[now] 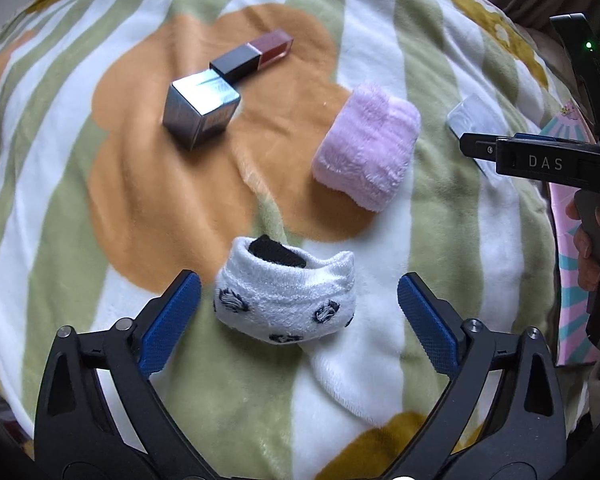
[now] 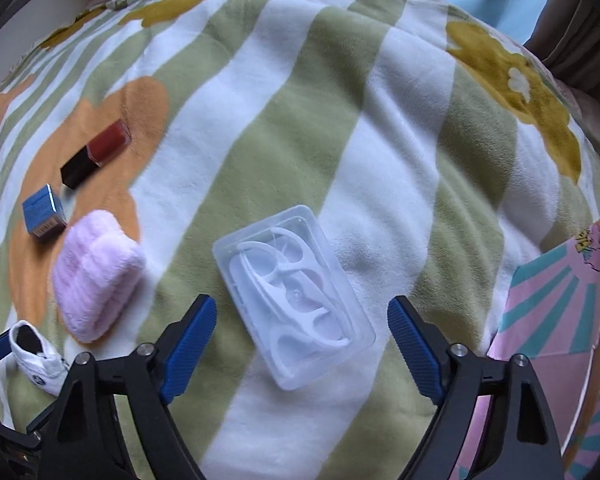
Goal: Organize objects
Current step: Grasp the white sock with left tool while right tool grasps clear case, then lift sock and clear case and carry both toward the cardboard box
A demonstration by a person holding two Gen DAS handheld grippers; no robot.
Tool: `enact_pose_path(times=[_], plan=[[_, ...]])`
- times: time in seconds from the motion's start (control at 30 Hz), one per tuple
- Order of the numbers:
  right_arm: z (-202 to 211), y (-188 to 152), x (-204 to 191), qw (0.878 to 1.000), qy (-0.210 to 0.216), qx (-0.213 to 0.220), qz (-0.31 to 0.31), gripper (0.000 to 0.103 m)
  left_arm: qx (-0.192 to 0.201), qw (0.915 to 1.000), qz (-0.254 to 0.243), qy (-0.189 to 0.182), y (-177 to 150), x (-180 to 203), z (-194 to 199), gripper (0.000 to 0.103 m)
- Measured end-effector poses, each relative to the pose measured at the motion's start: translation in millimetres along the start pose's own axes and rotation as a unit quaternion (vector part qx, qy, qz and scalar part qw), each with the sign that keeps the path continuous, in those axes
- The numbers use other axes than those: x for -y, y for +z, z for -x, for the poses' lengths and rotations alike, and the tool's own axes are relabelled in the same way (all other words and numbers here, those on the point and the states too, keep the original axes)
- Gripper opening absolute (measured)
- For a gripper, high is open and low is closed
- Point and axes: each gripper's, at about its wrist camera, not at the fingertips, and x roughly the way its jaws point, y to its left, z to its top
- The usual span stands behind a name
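Observation:
My left gripper [image 1: 298, 312] is open, its blue pads on either side of a rolled white sock with dark spots [image 1: 286, 300], not touching it. Beyond lie a folded pink fluffy cloth [image 1: 366, 146], a silver-blue box [image 1: 200, 110] and a dark red lipstick [image 1: 254, 56]. My right gripper [image 2: 302, 340] is open around a clear plastic case of white floss picks [image 2: 294, 294]. In the right wrist view the pink cloth [image 2: 98, 274], box [image 2: 44, 214], lipstick [image 2: 96, 154] and sock [image 2: 36, 354] lie at the left. The right gripper shows from the side in the left wrist view [image 1: 466, 146].
Everything lies on a soft green-and-white striped blanket with orange flower patches [image 1: 140, 184]. A pink and teal patterned box [image 2: 560, 320] stands at the right edge. The blanket [image 2: 380, 140] stretches away beyond the floss case.

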Motion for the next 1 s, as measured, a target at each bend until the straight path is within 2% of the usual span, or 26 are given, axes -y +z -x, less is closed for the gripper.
enact_pose_path(times=[0.1, 0.2, 0.23, 0.27, 0.37, 0.63, 1.0], plan=[[-9.5, 0.9, 2.6, 1.0, 0.005, -0.01, 0.004, 0.073, -0.001, 0.9999, -0.003, 0.015, -2.3, 3.1, -6.2, 0.088], [-13.5, 0.3, 4.0, 1.0, 0.021, -0.013, 0.002, 0.063, -0.005, 0.9993, -0.011, 0.035, -2.3, 4.4, -9.8, 0.072], [-14.1, 0.0, 3.7, 1.0, 0.022, -0.014, 0.002, 0.063, -0.005, 0.9992, -0.01, 0.039, -2.6, 3.4, -9.6, 0.065], [-13.9, -0.5, 3.3, 1.0, 0.021, -0.013, 0.004, 0.062, -0.004, 0.9992, -0.008, 0.039, -2.9, 2.1, -8.6, 0.063], [-11.1, -2.4, 2.2, 1.0, 0.019, -0.008, 0.007, 0.061, 0.005, 0.9996, 0.004, 0.027, -5.1, -4.3, -1.7, 0.061], [-1.1, -7.0, 0.6, 1.0, 0.015, 0.006, 0.004, 0.058, 0.013, 0.9996, 0.0, 0.026, -11.7, -5.3, 8.4, 0.061], [34.6, -3.9, -4.5, 1.0, 0.021, 0.021, -0.01, 0.058, 0.034, 0.9991, -0.011, 0.023, 5.1, -7.8, 39.5, 0.061]])
